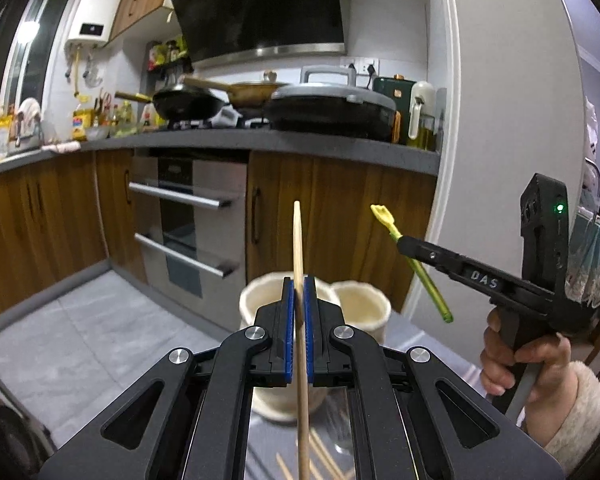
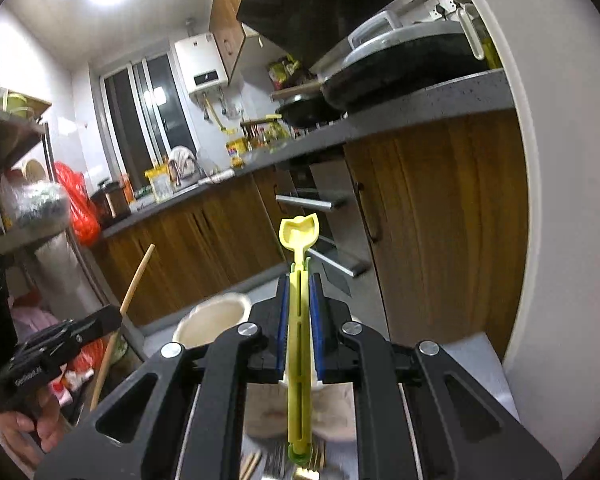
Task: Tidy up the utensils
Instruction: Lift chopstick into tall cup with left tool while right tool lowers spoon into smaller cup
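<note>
My left gripper (image 1: 299,285) is shut on a wooden chopstick (image 1: 298,240) that points up, held above two cream cups (image 1: 256,300) on the table. It also shows in the right wrist view (image 2: 114,318) with the chopstick (image 2: 136,280). My right gripper (image 2: 299,280) is shut on a yellow-green plastic spoon (image 2: 299,236), bowl end up. In the left wrist view the right gripper (image 1: 404,242) holds that spoon (image 1: 384,216) tilted, to the right of the second cup (image 1: 360,306). One cup (image 2: 216,316) shows below in the right wrist view.
Loose chopsticks (image 1: 324,460) and forks (image 2: 276,460) lie on the table below the grippers. Behind stand wooden kitchen cabinets (image 1: 340,208), an oven (image 1: 188,216), and a counter with pans (image 1: 332,108). A white wall edge (image 1: 500,120) is on the right.
</note>
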Motion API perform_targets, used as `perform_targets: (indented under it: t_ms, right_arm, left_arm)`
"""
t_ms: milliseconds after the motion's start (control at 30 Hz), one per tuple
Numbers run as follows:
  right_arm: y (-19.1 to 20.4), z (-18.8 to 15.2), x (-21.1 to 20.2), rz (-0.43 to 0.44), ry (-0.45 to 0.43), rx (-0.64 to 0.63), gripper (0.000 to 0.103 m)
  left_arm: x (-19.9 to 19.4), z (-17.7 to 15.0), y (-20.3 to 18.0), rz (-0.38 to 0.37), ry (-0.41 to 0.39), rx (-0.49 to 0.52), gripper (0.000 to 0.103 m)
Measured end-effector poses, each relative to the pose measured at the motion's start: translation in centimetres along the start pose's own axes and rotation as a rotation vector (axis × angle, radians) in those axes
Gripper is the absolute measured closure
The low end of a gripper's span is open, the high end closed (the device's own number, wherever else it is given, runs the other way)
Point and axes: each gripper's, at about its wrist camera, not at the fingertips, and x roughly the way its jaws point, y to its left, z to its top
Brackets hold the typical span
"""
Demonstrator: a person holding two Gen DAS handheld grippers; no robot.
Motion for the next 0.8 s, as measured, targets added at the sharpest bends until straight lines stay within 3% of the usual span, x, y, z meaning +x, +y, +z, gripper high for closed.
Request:
perform_targets:
  t_ms: [200,500,667,800]
  right_arm:
    - [-2.6,1.1,2.3,0.038,-0.007,0.095,0.093]
    - [-4.9,-0.5,5.0,0.123,0.03,0.222,0.093]
    - [-5.8,-1.2,6.0,0.156,0.033,0.307,0.093]
    - [-5.7,-0.9,6.0,0.115,0.001,0.3,0.093]
  left_arm:
    - [2.3,2.5,0.1,-0.015,-0.059,-0.04,0.098]
    - [5.6,4.7,0.6,-0.021,-0.162,-0.103,0.098]
    - [8.1,4.8,1.7,0.041,-0.174,-0.132,0.098]
    - [9.1,4.7,2.2,0.077,-0.179,-0.133,0.098]
